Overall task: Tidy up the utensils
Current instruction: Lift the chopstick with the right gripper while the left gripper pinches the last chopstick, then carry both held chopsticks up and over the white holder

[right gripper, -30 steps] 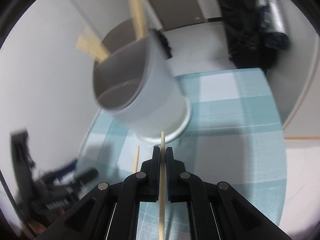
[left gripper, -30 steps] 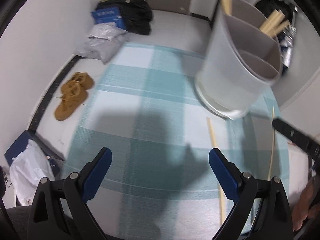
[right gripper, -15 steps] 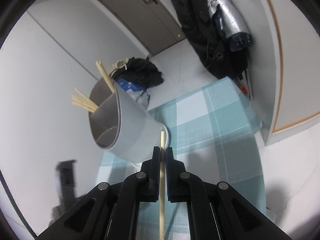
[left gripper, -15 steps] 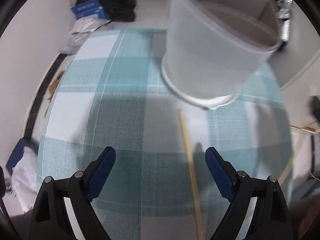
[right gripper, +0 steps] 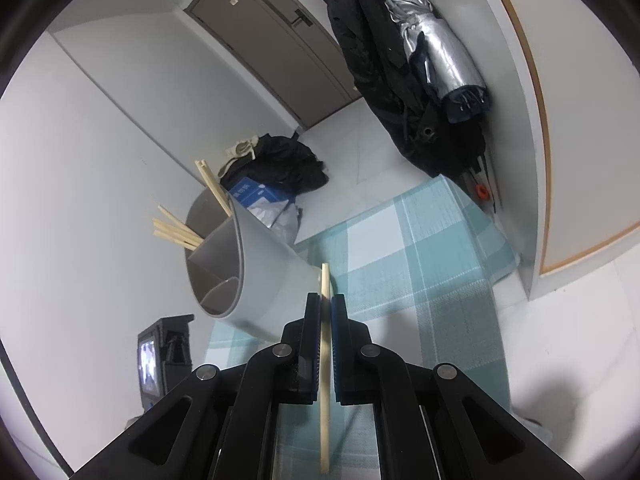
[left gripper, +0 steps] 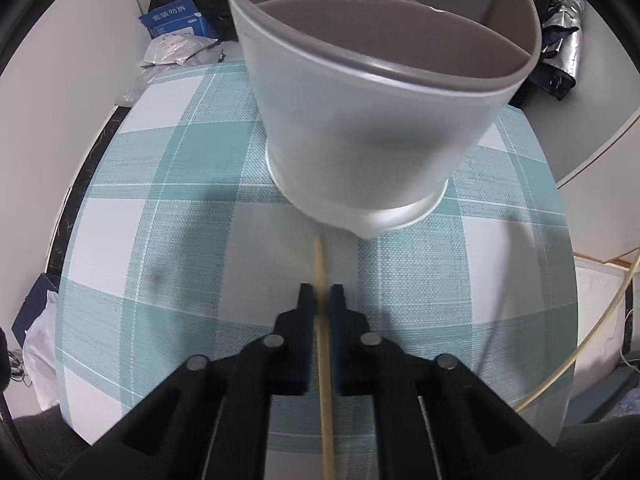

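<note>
1. A chopstick (left gripper: 322, 344) lies on the checked cloth (left gripper: 152, 264), its tip just short of the grey holder's (left gripper: 360, 128) base, clamped between the left tongs (left gripper: 322, 296).
2. A second chopstick (right gripper: 325, 344) is pinched in the right tongs (right gripper: 326, 304), raised beside the holder.
3. More chopsticks (right gripper: 176, 234) stand in the holder's far compartments.

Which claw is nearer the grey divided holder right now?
Left, though it's close. The left claw is shut on a chopstick on the cloth just short of the holder base. The right claw holds its chopstick beside the holder wall.
</note>
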Demonstrator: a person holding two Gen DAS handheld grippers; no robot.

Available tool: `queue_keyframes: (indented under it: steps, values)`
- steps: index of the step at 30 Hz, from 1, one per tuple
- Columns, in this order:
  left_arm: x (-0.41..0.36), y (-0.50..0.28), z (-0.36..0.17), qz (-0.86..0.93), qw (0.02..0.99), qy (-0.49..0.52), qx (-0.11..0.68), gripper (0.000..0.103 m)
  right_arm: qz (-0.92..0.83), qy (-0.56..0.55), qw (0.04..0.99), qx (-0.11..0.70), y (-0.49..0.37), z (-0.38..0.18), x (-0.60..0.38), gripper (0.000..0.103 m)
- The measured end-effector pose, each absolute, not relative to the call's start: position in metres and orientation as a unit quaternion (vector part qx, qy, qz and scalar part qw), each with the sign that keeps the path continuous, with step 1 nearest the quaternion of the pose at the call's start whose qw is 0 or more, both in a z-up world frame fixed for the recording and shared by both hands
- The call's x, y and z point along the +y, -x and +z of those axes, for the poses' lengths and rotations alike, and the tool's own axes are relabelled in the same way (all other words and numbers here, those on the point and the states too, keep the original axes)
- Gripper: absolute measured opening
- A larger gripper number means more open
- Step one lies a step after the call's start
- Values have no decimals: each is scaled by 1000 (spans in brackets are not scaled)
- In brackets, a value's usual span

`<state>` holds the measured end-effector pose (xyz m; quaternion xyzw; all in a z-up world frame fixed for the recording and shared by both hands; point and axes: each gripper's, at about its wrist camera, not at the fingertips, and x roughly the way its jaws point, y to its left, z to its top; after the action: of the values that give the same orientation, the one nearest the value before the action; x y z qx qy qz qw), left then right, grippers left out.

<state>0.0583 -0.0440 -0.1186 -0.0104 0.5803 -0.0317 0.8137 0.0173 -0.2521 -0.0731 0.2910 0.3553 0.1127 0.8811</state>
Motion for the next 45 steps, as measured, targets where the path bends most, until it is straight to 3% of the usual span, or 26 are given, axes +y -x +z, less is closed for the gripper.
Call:
queue_keyframes:
  steps: [9,28,45]
  values:
    - [-38,-45,-112,-39,824,45,563,1,117,-279,888,346,-12,-66,-247,4]
    - [-32,0,-25,-134,893,54,427,1,147,-167,928,298,14,-42,-197,4]
    - [-8,24,-6,-152,914,56,372,1,160,-102,943,272,49,-29,-161,4]
